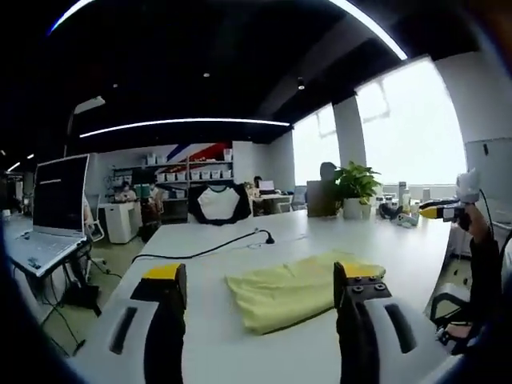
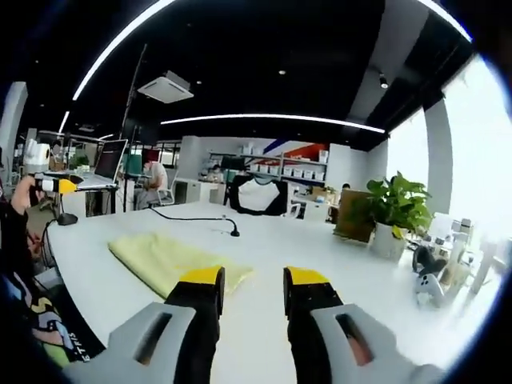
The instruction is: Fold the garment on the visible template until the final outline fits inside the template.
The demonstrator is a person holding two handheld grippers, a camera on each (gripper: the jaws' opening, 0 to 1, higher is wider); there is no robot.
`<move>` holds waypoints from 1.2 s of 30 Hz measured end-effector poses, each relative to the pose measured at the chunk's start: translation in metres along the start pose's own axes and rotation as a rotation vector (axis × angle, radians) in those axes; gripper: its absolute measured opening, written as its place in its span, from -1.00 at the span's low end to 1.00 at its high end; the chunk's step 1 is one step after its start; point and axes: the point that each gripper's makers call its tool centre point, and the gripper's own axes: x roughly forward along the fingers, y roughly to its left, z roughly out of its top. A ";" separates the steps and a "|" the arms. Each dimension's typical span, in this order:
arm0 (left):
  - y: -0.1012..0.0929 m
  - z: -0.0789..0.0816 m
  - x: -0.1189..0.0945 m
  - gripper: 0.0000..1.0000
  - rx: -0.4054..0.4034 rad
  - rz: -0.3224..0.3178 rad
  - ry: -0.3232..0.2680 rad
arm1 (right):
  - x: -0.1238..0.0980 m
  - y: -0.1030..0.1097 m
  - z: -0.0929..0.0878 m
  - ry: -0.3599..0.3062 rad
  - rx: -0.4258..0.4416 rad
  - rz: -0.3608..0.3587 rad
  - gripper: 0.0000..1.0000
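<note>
A folded pale yellow cloth garment (image 1: 300, 286) lies flat near the front edge of the long white tabletop (image 1: 240, 352), a black cable (image 1: 210, 248) trailing behind it. The left gripper (image 1: 260, 298) and right gripper (image 2: 252, 290) hover with jaws apart, empty. Beyond, a potted green plant (image 2: 394, 210) and office shelving (image 1: 192, 172).

Garment (image 1: 294, 290) pale yellow; table (image 1: 400, 248) white; tongs (image 2: 252, 292) black, yellow-tipped.
</note>
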 end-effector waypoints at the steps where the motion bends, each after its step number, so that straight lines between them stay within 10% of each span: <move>1: 0.001 0.001 -0.002 0.75 -0.006 0.004 0.001 | -0.001 -0.002 0.001 -0.001 -0.001 -0.010 -0.07; 12: 0.019 0.015 -0.024 0.99 0.001 0.092 -0.027 | -0.010 -0.019 0.000 0.018 0.029 -0.103 0.96; 17: 0.013 0.028 -0.031 0.99 0.012 0.072 -0.086 | -0.011 -0.019 -0.001 0.029 0.032 -0.094 0.99; 22: 0.013 0.018 -0.031 0.99 0.092 0.079 -0.008 | -0.008 -0.022 -0.007 0.054 0.022 -0.103 0.99; 36: 0.019 0.025 -0.028 0.99 0.004 0.075 -0.057 | -0.009 -0.022 -0.003 0.028 0.026 -0.088 0.99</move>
